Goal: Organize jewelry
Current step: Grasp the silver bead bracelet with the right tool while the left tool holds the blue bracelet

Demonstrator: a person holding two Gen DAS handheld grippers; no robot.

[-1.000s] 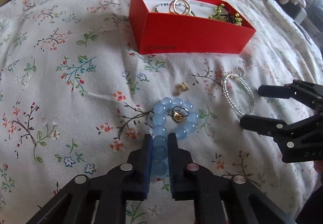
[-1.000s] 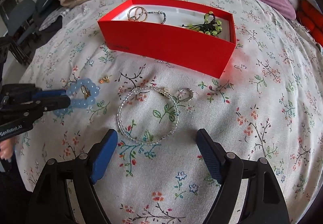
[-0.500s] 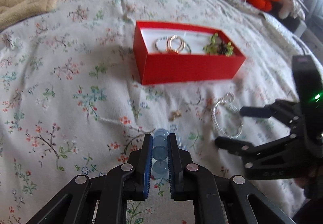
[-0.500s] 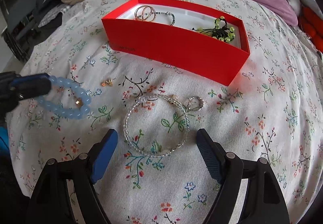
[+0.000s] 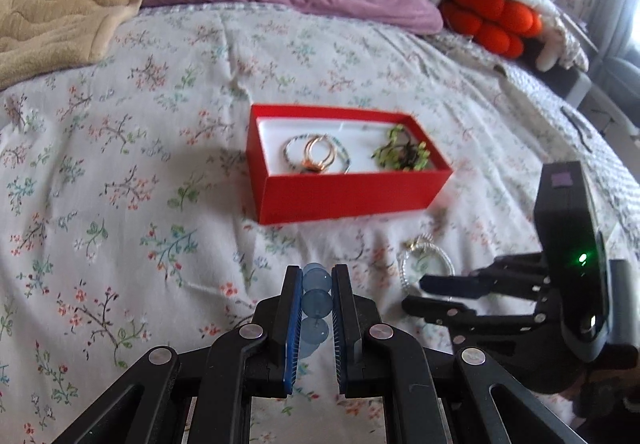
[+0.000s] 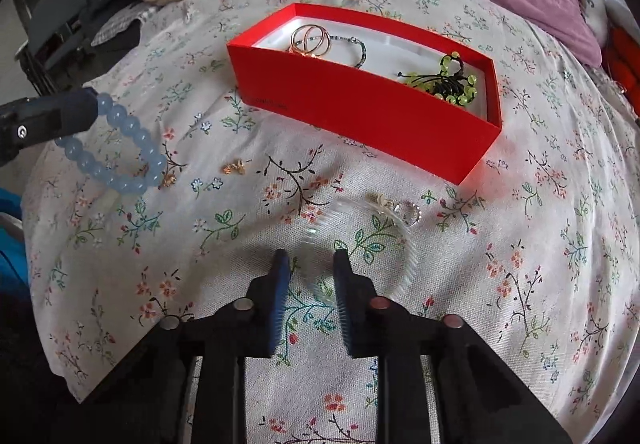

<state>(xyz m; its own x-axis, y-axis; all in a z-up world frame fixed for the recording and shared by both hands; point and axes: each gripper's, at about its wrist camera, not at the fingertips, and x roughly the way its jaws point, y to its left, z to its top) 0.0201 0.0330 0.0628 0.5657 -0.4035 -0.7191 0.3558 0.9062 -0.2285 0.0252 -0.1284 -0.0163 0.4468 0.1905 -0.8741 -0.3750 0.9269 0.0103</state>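
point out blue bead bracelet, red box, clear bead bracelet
blue bead bracelet (image 6: pixel 120 148): right wrist view, hanging beads.
red box (image 5: pixel 352 196): left wrist view, front wall.
clear bead bracelet (image 6: pixel 408 244): right wrist view, right arc.

Standing in the way ahead: red box (image 5: pixel 352 196), open-topped, its near wall facing both grippers. Lying scattered on the floral bedspread (image 6: pixel 540 244) before it: clear bracelet (image 6: pixel 400 240), gold charm (image 6: pixel 234 167).

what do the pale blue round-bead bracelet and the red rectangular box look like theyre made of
Pale blue round-bead bracelet: translucent, glossy beads, probably glass, resin or stone; light passes through them. Red rectangular box: matte card or paperboard, with thin, crisp folded walls and a white lining.
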